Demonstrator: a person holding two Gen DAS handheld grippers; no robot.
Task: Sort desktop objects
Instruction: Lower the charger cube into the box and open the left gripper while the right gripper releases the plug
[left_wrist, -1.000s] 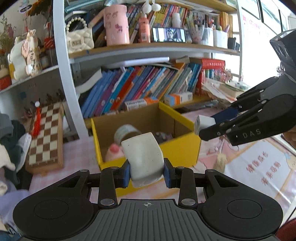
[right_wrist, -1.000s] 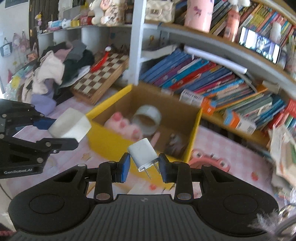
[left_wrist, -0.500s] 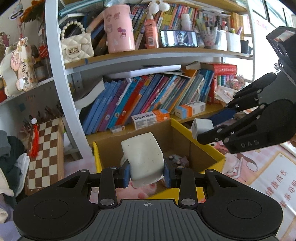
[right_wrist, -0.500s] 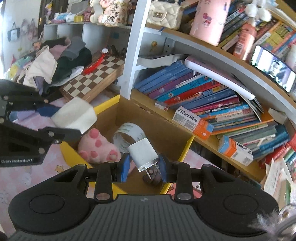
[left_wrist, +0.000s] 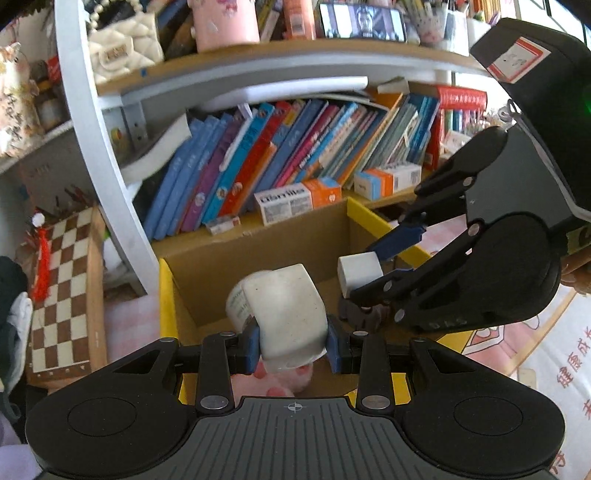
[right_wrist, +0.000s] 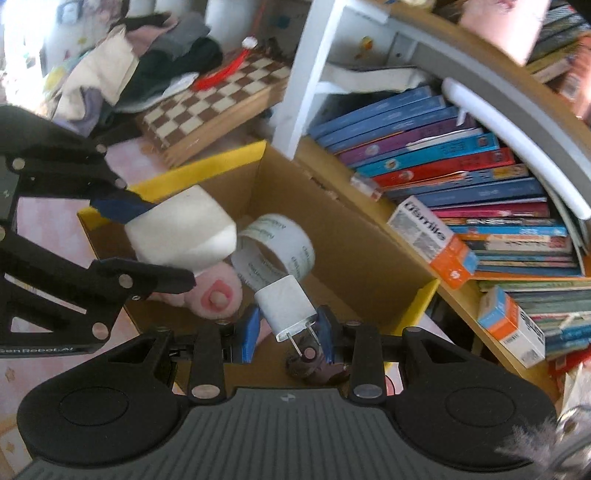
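Both loads are now carried over the yellow box (left_wrist: 168, 295) at frame centre, the left gripper (left_wrist: 291, 341) clenched on a white block (left_wrist: 286, 314) and the right gripper (right_wrist: 286, 328) on a charger plug (right_wrist: 286, 308), so release is judged imminent, though depth is unclear.

The box (right_wrist: 354, 236) is plain brown cardboard inside, matt, with yellow edges. The white charger (right_wrist: 286, 302) looks like smooth plastic with two metal prongs. The white block (left_wrist: 286, 314) is matt and slightly scuffed. Both tongs are black matt plastic. The chessboard (left_wrist: 62, 291) looks wooden.

Both wrist views look closely down into the shared cardboard box (left_wrist: 258, 240)
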